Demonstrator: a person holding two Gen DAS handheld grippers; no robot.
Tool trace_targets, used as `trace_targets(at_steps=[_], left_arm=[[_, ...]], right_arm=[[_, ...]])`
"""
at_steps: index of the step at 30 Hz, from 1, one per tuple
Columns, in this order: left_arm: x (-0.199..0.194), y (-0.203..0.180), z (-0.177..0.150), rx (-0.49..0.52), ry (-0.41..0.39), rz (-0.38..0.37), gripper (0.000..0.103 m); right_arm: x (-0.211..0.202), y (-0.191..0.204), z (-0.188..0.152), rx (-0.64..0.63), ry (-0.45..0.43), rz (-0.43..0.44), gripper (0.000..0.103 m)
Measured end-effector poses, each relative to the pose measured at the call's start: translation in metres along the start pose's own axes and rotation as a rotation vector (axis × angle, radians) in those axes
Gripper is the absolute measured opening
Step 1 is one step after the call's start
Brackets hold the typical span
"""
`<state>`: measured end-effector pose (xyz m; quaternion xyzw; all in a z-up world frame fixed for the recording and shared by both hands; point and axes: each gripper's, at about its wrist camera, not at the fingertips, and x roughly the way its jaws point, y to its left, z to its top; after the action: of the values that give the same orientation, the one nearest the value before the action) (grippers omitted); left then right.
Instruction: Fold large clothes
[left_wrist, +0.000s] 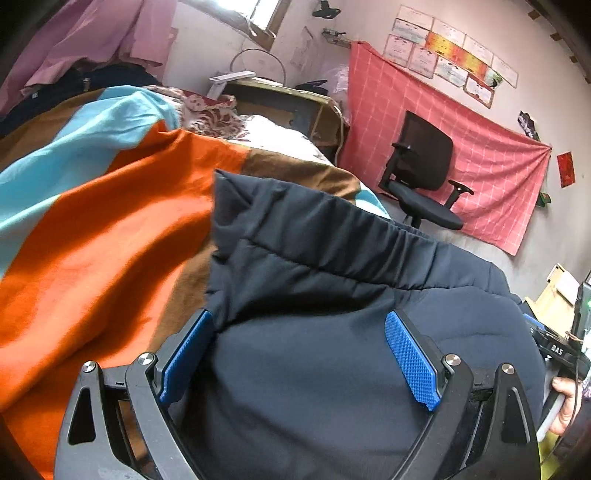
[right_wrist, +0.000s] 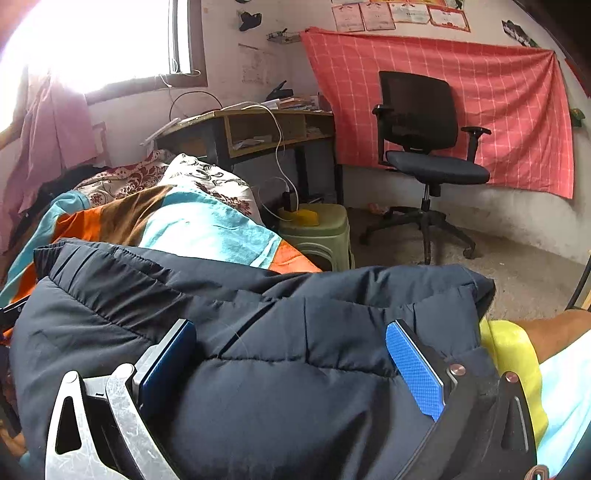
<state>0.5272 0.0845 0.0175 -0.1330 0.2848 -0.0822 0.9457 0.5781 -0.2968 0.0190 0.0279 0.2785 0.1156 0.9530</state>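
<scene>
dark padded jacket (left_wrist: 332, 295) lies bunched on the bed, spread over a striped blanket (left_wrist: 110, 229) of orange, pale blue and brown bands. in the left wrist view the left gripper (left_wrist: 299, 354) has its two blue pads spread wide apart, with a thick bulge of the jacket filling the gap between them; the left pad (left_wrist: 184, 354) presses against the cloth, the right pad (left_wrist: 412, 360) sits on top of it with its textured face showing. the jaws are apart, not pinched on a fold.

in the right wrist view the right gripper (right_wrist: 291, 365) stands much the same: fingers wide apart, the quilted jacket (right_wrist: 258, 314) mounded between them, one blue pad (right_wrist: 415, 369) lying bare against the cloth. the jacket's hem with its gathered edge runs across toward the blanket (right_wrist: 207, 229).

at the right edge of the left wrist view a hand (left_wrist: 565, 402) grips a handle beside the jacket. beyond the bed stand a desk (right_wrist: 258, 125), a black office chair (right_wrist: 424, 133), a green stool (right_wrist: 317, 229) and a red checked cloth (right_wrist: 498, 92) hung on the wall.
</scene>
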Motion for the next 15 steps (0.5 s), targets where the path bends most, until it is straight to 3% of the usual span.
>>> trace_targets(at_steps=[4, 10, 15], left_arm=[[-0.012, 0.024, -0.003, -0.054, 0.023, -0.006, 0.092], [-0.024, 0.061, -0.01, -0.121, 0.077, 0.009, 0.092], [-0.031, 0.068, -0.015, -0.115, 0.118, -0.028, 0.092]], right_arm=[[-0.017, -0.007, -0.003, -0.009, 0.007, -0.024, 0.103], [-0.043, -0.026, -0.016, -0.051, -0.01, -0.127, 0.103], [-0.053, -0.062, -0.025, 0.059, 0.018, -0.168, 0.103]])
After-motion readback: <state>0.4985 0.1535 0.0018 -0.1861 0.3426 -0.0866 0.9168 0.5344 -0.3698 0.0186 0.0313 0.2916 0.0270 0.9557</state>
